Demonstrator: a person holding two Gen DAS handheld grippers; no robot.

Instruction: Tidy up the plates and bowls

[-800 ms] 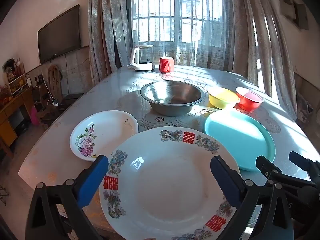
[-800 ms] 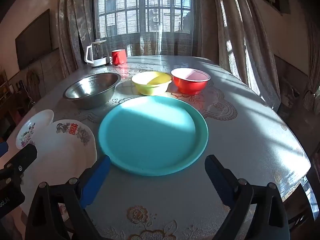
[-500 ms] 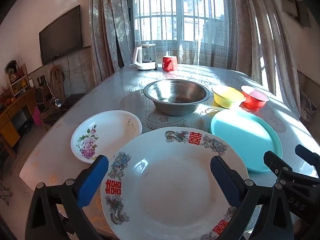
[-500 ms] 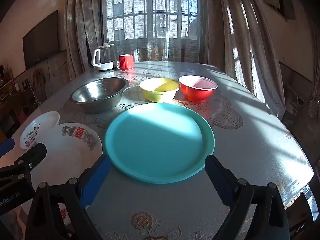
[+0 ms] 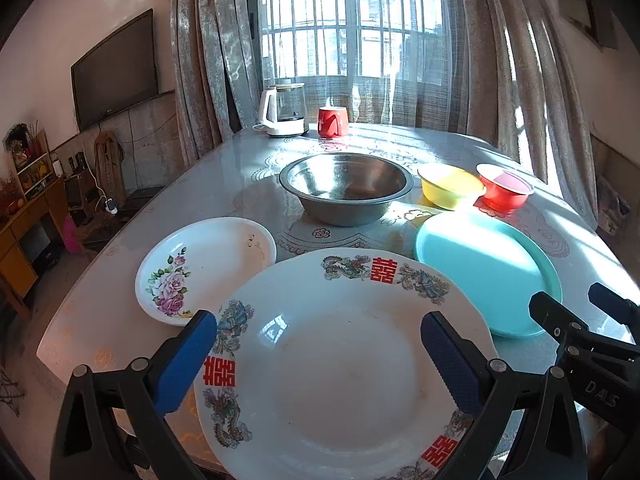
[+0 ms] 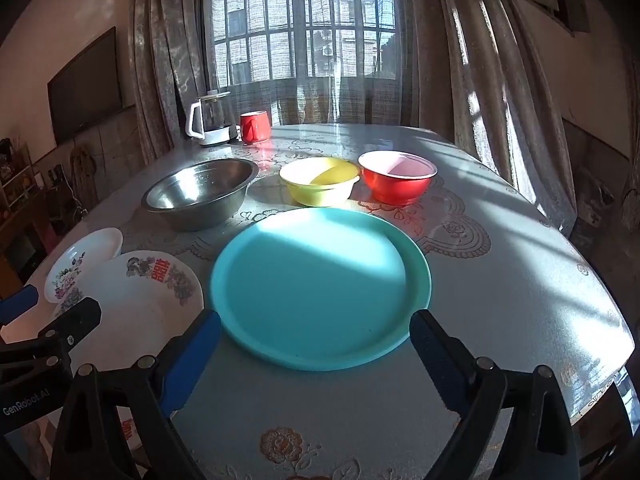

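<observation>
Nothing is stacked yet, so the tidy-up looks like it is only starting. On the table (image 6: pixel 520 280) sit three plates and three bowls, each in its own spot. The left gripper (image 5: pixel 320 354) hangs over the big white plate (image 5: pixel 340 360) with red signs on its rim, and its two blue pads are spread wide with nothing between them. The plate lies flat right below, at the near edge of the table. The small flower plate (image 5: pixel 204 268) is just beside it on the left, and their rims look very close. The right gripper (image 6: pixel 316 356) is spread wide too and holds nothing. It points down at the near rim of the teal plate (image 6: pixel 320 284), which lies flat in the middle of that view. Behind the plates stand the steel bowl (image 5: pixel 346 188), the yellow bowl (image 5: pixel 450 190) and the red bowl (image 5: pixel 504 192), in a row and close to each other. A kettle (image 5: pixel 284 110) and a red mug (image 5: pixel 333 121) wait at the far end by the window. Each gripper seems lined up with one plate, likely so the plates can be picked up and piled. The plates are flat and low, so a pad may need to slip under a rim to lift one.
</observation>
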